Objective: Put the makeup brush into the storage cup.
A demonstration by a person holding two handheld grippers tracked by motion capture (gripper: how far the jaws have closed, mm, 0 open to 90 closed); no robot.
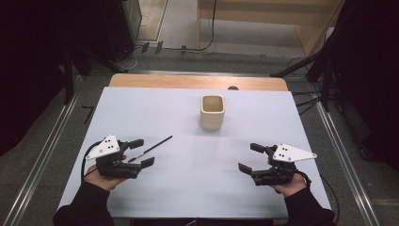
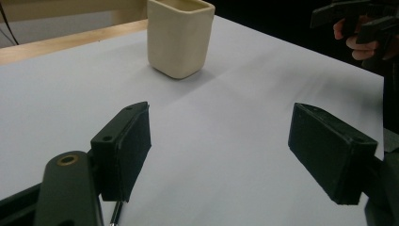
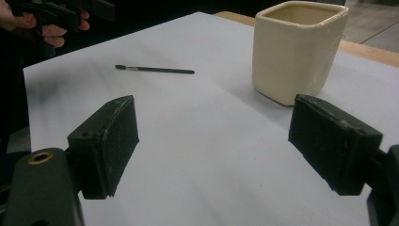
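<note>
nearest the person, two dark sleeves come in from the bottom edge of the high view, each hand holding a black gripper low over the white sheet [image 1: 188, 179] that covers the table. the left gripper [image 1: 141, 152] sits at the near left with its jaws spread well apart and nothing between them; in the left gripper view the same two black jaws stand wide with bare white sheet in the gap. the right gripper [image 1: 251, 157] sits at the near right, its jaws likewise apart and empty, as the right gripper view confirms. just beside the left gripper, a thin black brush [image 1: 151, 148] lies flat on the sheet, slanting up and away to the right; the right gripper view shows it lying alone on the sheet. farther back, near the middle of the table, a cream square cup [image 1: 212, 112] stands upright and open-topped, well apart from both grippers. behind the sheet a strip of bare wooden table edge [image 1: 141, 81] shows.
</note>
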